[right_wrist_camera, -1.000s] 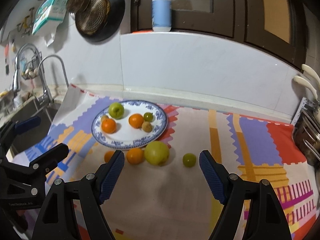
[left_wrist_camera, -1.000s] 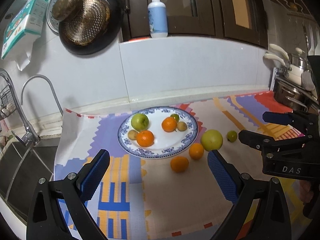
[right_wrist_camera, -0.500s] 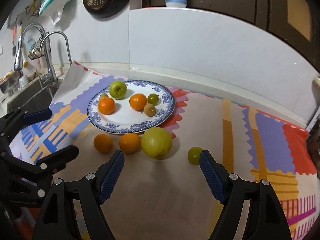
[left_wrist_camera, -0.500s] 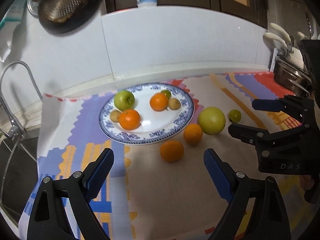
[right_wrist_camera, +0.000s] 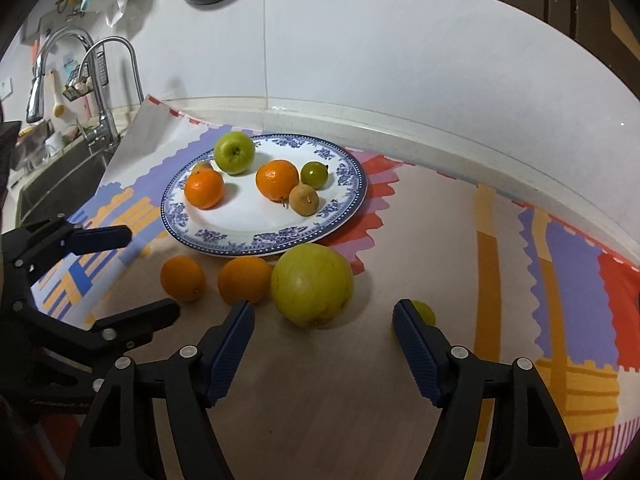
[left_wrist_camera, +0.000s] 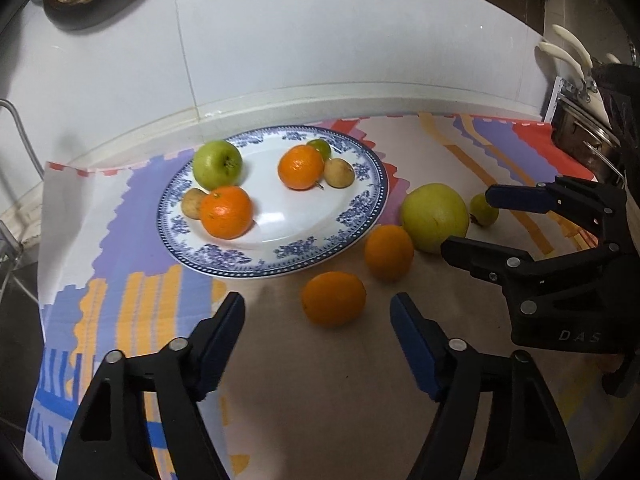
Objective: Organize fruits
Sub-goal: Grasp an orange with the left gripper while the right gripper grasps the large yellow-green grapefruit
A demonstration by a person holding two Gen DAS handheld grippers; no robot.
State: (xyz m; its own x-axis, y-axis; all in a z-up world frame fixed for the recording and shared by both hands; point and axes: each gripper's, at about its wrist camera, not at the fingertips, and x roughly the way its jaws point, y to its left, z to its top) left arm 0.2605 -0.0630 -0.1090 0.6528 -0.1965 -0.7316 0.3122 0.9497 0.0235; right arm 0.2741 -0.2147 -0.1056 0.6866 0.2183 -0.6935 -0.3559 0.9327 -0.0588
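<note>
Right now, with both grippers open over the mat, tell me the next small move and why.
Probably ease the left gripper forward around the nearest orange. Its jaws stand open and empty, that orange lies just ahead between them on the mat, outside the plate, where several fruits already sit.

Plate: glazed ceramic, glossy white, blue printed rim.
Mat: matt, smooth, printed in colour blocks.
Oranges: dimpled skin, dull sheen.
Apple: smooth, waxy shine.
Left hand-held gripper: matt black plastic, ribbed blue pads, bright metal screws.
Tap: polished metal.
Wall: smooth white tile.
</note>
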